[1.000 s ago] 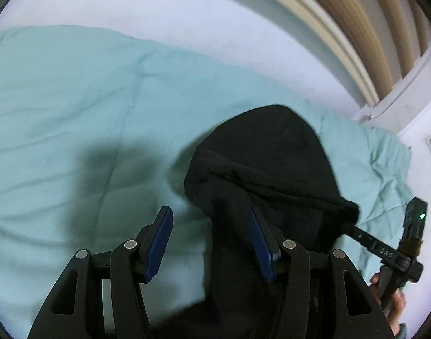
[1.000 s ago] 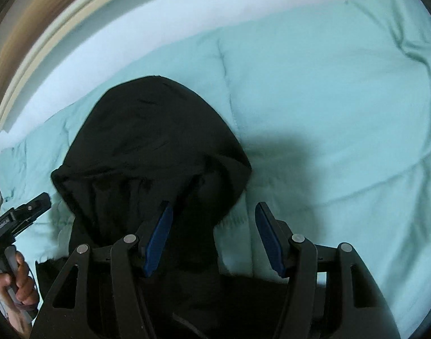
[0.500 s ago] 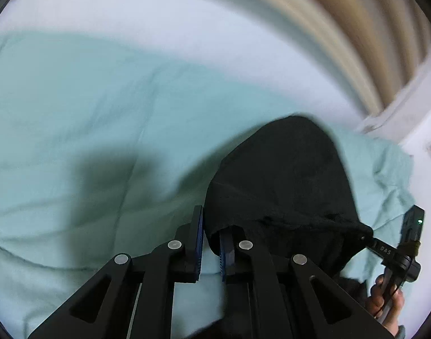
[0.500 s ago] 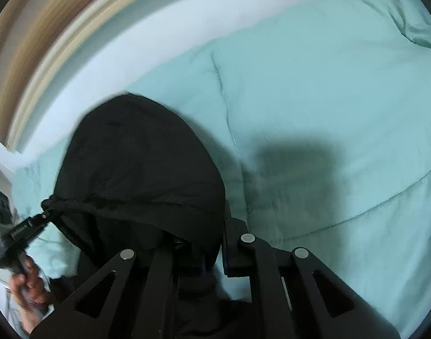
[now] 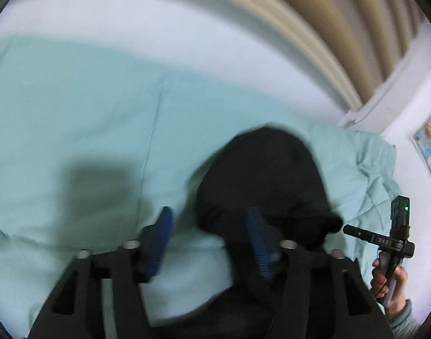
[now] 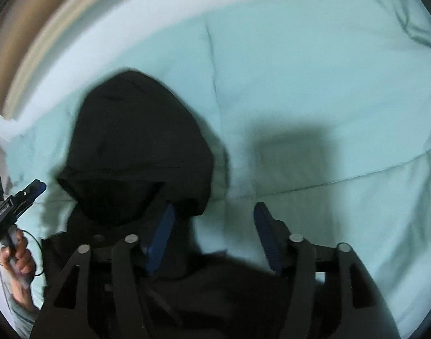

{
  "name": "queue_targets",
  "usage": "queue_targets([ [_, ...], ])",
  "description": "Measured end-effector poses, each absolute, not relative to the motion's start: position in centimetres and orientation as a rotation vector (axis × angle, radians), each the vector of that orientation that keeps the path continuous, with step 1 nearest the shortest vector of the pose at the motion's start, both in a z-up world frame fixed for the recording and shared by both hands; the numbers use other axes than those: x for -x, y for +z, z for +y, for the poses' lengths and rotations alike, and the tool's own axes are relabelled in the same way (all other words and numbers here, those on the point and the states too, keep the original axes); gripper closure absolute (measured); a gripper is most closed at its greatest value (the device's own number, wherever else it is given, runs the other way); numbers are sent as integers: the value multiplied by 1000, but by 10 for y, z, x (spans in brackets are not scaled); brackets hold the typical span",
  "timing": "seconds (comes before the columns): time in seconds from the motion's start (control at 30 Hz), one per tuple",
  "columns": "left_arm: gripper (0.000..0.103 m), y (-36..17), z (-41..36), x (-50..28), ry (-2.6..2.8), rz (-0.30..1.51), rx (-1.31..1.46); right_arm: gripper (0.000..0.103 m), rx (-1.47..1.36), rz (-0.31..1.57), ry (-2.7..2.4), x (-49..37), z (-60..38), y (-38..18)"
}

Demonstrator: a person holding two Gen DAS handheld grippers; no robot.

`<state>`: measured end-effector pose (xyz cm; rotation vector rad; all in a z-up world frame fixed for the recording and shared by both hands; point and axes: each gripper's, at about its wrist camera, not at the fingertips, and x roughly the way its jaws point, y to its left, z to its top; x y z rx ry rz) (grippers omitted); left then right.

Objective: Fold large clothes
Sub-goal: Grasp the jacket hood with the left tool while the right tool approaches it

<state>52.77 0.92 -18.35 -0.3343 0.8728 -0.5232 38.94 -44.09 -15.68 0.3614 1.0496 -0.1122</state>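
Note:
A black hooded garment lies on a light teal quilt; its hood [image 5: 269, 178] points away from me and also shows in the right wrist view [image 6: 136, 147]. My left gripper [image 5: 209, 240] is open with blue pads, above the hood's left edge and holding nothing. My right gripper [image 6: 214, 237] is open, above the hood's right edge, also empty. The garment's body runs under both grippers and out of view. Each gripper shows in the other's view, the right one [image 5: 384, 240] and the left one [image 6: 15, 206].
The teal quilt [image 5: 88, 118] covers the bed, with a rumpled corner [image 5: 376, 166] at the far right. A white wall and beige slatted panel [image 5: 328, 28] stand behind the bed. A person's hand [image 6: 17, 254] holds the left gripper's handle.
Half a second ago both grippers were shut on the hood's edges. Now both are open and have let the cloth go. The hood lies a little farther from me on the quilt.

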Motion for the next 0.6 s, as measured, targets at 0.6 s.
queue_targets([
  [0.6,25,-258,-45,-594,-567,1158,213,34,-356,1171,-74,-466,-422,-235],
])
